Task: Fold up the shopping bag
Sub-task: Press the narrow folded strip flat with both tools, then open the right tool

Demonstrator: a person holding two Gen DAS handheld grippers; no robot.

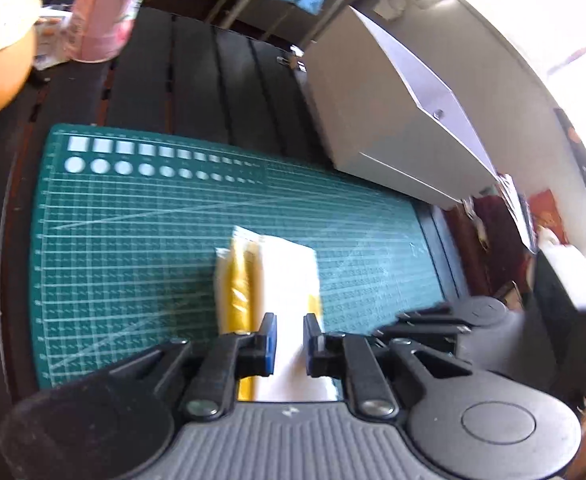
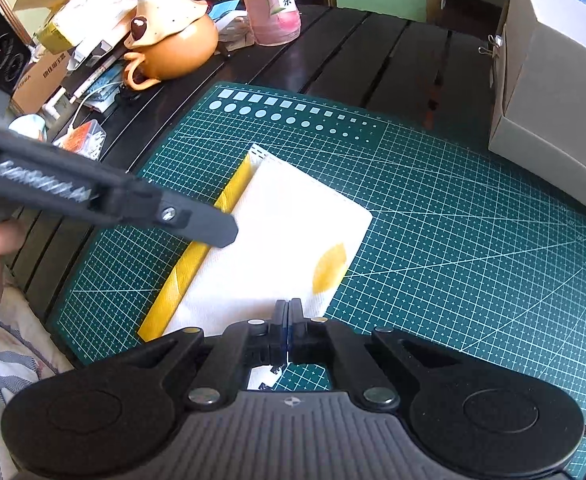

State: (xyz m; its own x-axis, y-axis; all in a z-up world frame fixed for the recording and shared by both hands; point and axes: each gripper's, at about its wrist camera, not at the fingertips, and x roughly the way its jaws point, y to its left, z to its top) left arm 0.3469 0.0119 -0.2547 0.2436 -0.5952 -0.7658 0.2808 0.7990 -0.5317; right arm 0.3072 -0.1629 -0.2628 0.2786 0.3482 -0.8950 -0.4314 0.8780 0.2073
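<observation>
Fingers on your right gripper (image 2: pixel 288 312) are pressed together at the lower edge of the frame, and whether they pinch the near edge of the shopping bag (image 2: pixel 277 240) you cannot tell. Your left gripper (image 1: pixel 290 328) has its fingers a little apart, hovering over the bag with nothing between them. The bag lies folded into a white-and-yellow rectangle at the centre of the green cutting mat (image 2: pixel 453 220) on the bench. With the left fingers letting go, the slick layers may spring open, and the yellow strip on the left side may slide out. Dragging the right fingers could skew the whole fold. The grey box (image 2: pixel 553 92) at upper right crowds any wide swing.
</observation>
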